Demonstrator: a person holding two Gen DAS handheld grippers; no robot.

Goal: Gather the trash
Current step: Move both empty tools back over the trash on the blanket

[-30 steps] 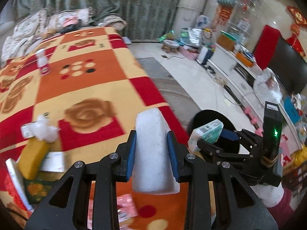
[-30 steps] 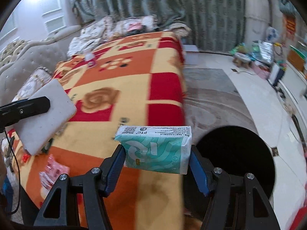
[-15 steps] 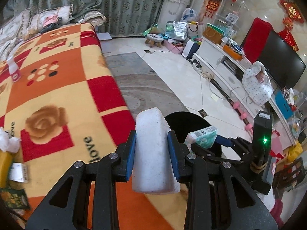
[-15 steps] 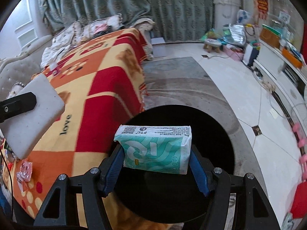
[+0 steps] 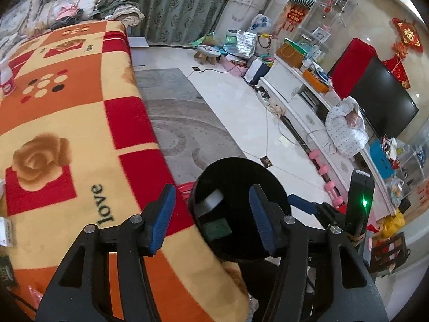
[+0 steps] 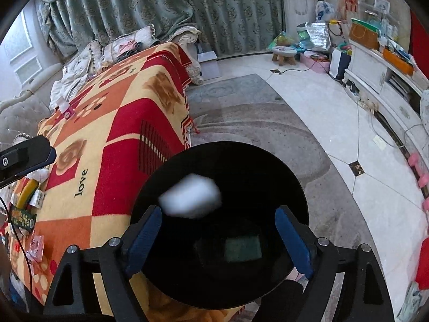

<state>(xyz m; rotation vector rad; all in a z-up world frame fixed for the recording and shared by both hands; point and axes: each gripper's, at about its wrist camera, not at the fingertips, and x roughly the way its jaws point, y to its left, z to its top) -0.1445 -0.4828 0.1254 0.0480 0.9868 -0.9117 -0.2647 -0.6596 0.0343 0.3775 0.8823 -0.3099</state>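
The right gripper (image 6: 218,237) points down over a round black bin (image 6: 268,166), and its jaws have just been opening — nothing is between the blue pads (image 6: 293,242) now. A blurred white block (image 6: 190,200) hangs in the bin's mouth toward ten o'clock, apart from both pads. Deeper inside, near the centre, lies a green packet (image 6: 242,248), dim in the dark. At nine o'clock the left gripper (image 6: 24,155) shows over a red-and-orange blanket (image 6: 118,123); grey rug (image 6: 241,123) lies at twelve o'clock.
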